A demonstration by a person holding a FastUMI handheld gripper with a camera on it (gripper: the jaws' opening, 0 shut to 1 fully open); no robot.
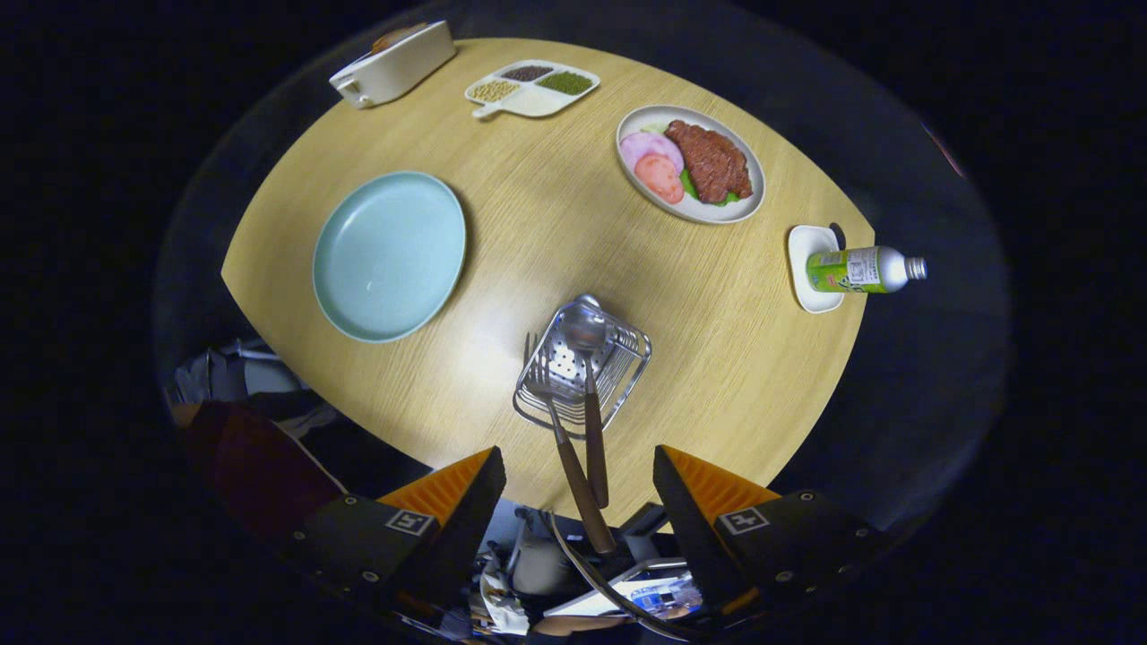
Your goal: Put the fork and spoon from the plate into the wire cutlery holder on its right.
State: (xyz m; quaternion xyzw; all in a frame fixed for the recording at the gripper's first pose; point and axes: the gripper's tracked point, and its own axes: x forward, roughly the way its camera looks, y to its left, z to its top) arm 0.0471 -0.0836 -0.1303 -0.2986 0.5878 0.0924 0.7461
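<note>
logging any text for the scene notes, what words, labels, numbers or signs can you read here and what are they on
No text reads clearly.
Bottle lying on the small white dish: green and white printed label, too small and blurred to read.
Square marker tags on the claw's two bodies: black-and-white patterns, not words.
Fork, spoon, wire cutlery holder, blue plate: no markings visible.
The claw is open, holding nothing.

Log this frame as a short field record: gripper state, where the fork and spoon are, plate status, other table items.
gripper: gripper open, holding nothing, above the table edge
fork: fork in the wire cutlery holder, head down, handle leaning out toward the fingers
spoon: spoon in the same holder, bowl down
plate: blue plate bare, left of the holder
other items: food plate, divided dish, bottle, white container
</note>
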